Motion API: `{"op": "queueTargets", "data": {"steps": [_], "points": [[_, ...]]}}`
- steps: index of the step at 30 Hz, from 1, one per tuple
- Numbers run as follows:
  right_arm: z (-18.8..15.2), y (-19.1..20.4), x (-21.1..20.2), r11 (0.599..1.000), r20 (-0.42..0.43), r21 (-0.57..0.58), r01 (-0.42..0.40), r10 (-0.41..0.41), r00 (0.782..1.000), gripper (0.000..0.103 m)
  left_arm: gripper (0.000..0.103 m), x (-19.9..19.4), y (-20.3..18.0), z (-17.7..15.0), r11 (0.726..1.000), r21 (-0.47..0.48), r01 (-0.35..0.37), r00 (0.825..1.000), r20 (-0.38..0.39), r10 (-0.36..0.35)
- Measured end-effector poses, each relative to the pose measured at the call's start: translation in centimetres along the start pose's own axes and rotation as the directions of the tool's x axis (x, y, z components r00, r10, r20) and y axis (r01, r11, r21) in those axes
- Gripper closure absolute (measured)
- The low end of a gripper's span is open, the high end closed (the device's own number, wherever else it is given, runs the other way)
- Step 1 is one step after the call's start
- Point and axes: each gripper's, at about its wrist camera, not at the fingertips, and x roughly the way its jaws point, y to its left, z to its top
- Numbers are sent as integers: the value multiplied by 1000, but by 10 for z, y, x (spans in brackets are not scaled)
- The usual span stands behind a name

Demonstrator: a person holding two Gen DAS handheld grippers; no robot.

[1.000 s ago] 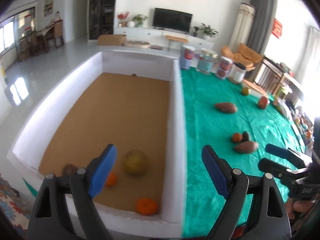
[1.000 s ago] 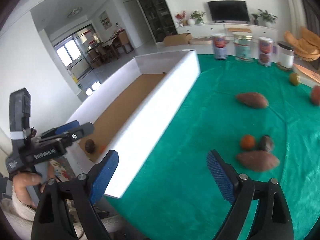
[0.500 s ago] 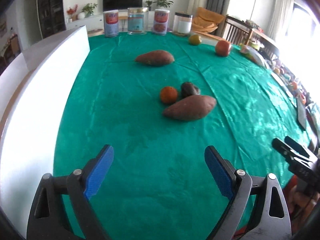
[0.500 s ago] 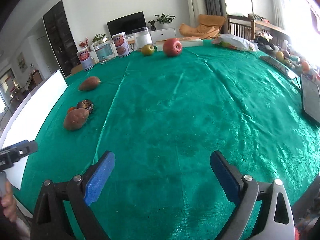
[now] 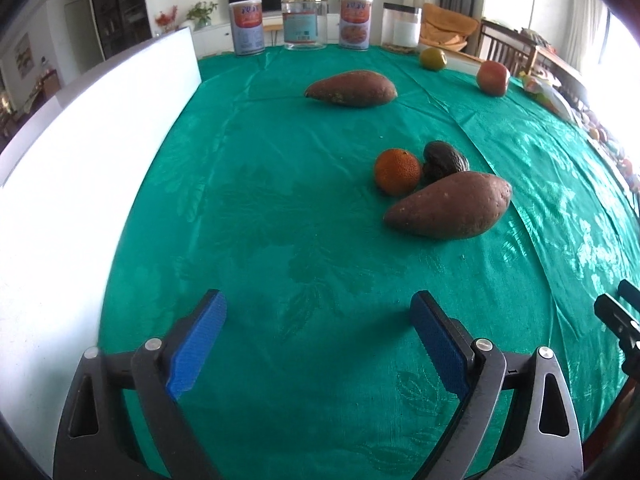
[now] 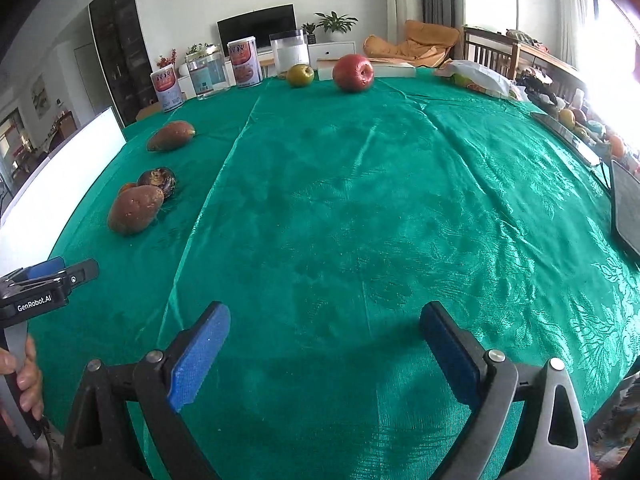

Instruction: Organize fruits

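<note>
Fruit lies ahead of us: our left gripper (image 5: 316,344), jaws opening and empty, is nearer the orange (image 5: 397,171) on the bench (image 5: 280,208); our right gripper (image 6: 324,356) gapes empty.

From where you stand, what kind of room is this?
Most likely a home living room: a television on a low white cabinet, an orange armchair, and potted plants behind the green-clothed table.
</note>
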Motion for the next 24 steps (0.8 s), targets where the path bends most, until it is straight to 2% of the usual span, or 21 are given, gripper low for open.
{"op": "queueTargets", "data": {"steps": [8,24], "points": [[-4,10,3,998,-2,-46,49,-49,999,5,2,4,1,2,1000,-4,-6,1000,-11,5],[-6,11,1,996,-6,-62,56,-57,998,4,0,5,0,2,1000,-3,-10,1000,-12,10]]}}
